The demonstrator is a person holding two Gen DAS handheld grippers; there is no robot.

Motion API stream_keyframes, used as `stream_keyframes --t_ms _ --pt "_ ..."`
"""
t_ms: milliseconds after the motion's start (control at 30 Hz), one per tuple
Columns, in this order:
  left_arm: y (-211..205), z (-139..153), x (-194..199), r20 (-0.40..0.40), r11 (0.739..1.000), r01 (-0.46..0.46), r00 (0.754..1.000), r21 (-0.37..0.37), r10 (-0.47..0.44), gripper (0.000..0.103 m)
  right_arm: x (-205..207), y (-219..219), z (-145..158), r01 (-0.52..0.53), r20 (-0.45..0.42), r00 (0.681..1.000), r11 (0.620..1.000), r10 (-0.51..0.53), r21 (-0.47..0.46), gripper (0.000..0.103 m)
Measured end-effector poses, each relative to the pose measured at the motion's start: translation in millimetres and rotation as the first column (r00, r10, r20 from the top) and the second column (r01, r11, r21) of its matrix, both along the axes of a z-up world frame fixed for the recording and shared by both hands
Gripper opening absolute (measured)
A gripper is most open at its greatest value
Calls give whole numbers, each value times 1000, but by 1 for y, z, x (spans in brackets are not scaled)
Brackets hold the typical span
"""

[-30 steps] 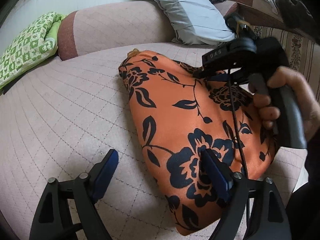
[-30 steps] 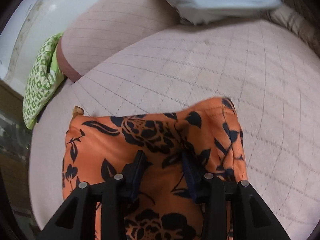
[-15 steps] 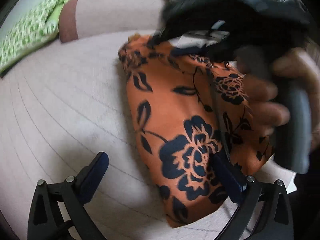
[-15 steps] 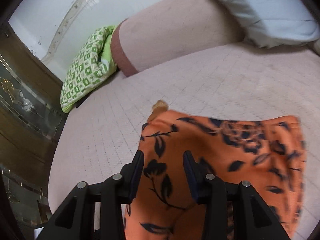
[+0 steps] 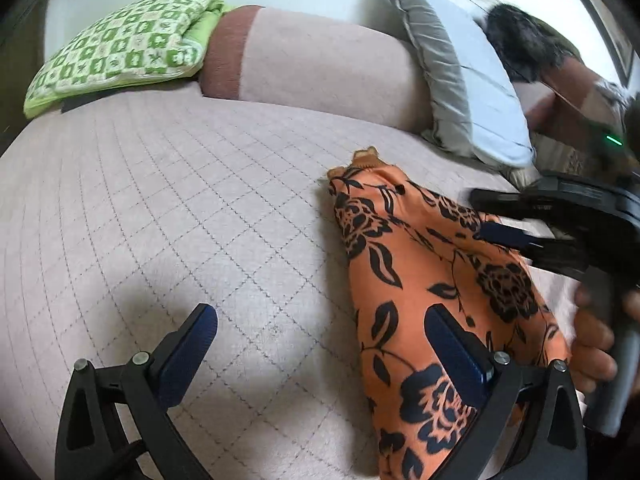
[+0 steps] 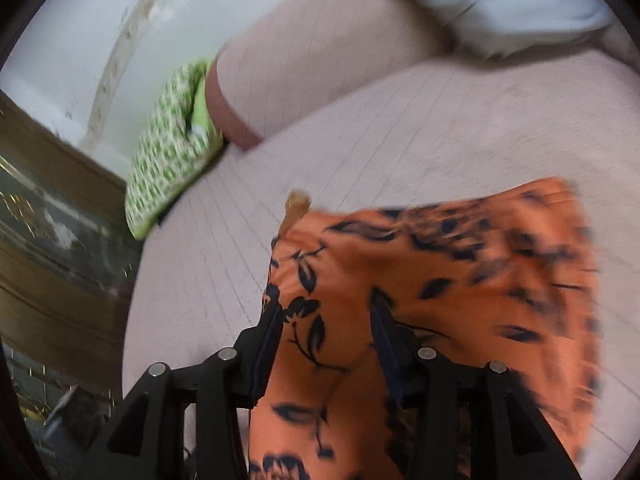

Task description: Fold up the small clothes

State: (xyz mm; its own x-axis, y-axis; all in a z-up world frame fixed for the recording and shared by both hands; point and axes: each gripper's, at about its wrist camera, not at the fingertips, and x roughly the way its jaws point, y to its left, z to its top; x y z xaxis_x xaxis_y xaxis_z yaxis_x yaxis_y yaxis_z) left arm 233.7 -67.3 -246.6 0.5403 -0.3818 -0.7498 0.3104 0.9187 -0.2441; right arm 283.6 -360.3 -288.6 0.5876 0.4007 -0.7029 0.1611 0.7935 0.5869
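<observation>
**Folded orange garment on the quilted seat, both jaws apart**

Left gripper (image 5: pixel 320 344): jaws spread as wide as they go, gripping nothing; one blue pad over bare quilting, the other over the near end of the orange floral garment (image 5: pixel 432 280). Right gripper (image 6: pixel 324 328): jaws opening, a raised fold of the cloth (image 6: pixel 400 300) between the pads, not visibly pinched; view blurred. Seen also from the left wrist at the right edge (image 5: pixel 508 236), held by a hand (image 5: pixel 596 344) above the fabric.

Garment folded into a long narrow shape, lying on the pink quilted cushion (image 5: pixel 160 208). Long axis running from the near right up toward the backrest (image 5: pixel 320 68), a small tan tab (image 5: pixel 364 156) at the far end.

Beyond: green checked pillow (image 5: pixel 120 48) at left, grey pillow (image 5: pixel 460 76) at right.
</observation>
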Motion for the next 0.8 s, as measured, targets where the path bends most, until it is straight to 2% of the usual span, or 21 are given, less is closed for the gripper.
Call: stream_keyframes --t_ms 100,200,300,333,367,400,467,567,700,800 --pt "-11 2 1 12 1000 -7 1000 -18 7 103 -32 -22 24 68 62 996 998 -69 15 59" --pt "-26 3 -11 -12 999 38 999 -14 -39 103 -71 -34 34 112 62 991 993 -114 36 59" --pt "-41 -3 -18 -4 995 76 997 61 -76 103 -99 -38 23 113 8 994 994 -113 12 58" --pt "-47 -11 -18 -16 988 86 996 127 -84 103 -107 -40 13 110 -38 993 994 -110 7 56" --pt "-51 -19 -17 -38 981 94 995 171 -89 103 -112 -40 4 115 -78 991 993 -113 12 49" --pt "-52 -24 -17 -57 980 101 994 174 -92 103 -116 -43 -7 123 -119 985 992 -121 10 45" --pt "-47 -28 -16 -76 991 84 994 108 -76 103 -118 -45 -22 122 -162 979 992 -126 -35 33" --pt "-48 -29 -17 -67 988 94 994 118 -87 103 -115 -51 -29 113 -161 980 993 -119 -46 33" --pt "-61 -26 -31 27 968 128 990 217 -137 103 -112 -50 -31 94 -161 982 994 -103 -63 33" --pt "-67 -27 -33 43 956 138 987 258 -154 103 -113 -52 -34 75 -157 984 994 -86 -75 33"
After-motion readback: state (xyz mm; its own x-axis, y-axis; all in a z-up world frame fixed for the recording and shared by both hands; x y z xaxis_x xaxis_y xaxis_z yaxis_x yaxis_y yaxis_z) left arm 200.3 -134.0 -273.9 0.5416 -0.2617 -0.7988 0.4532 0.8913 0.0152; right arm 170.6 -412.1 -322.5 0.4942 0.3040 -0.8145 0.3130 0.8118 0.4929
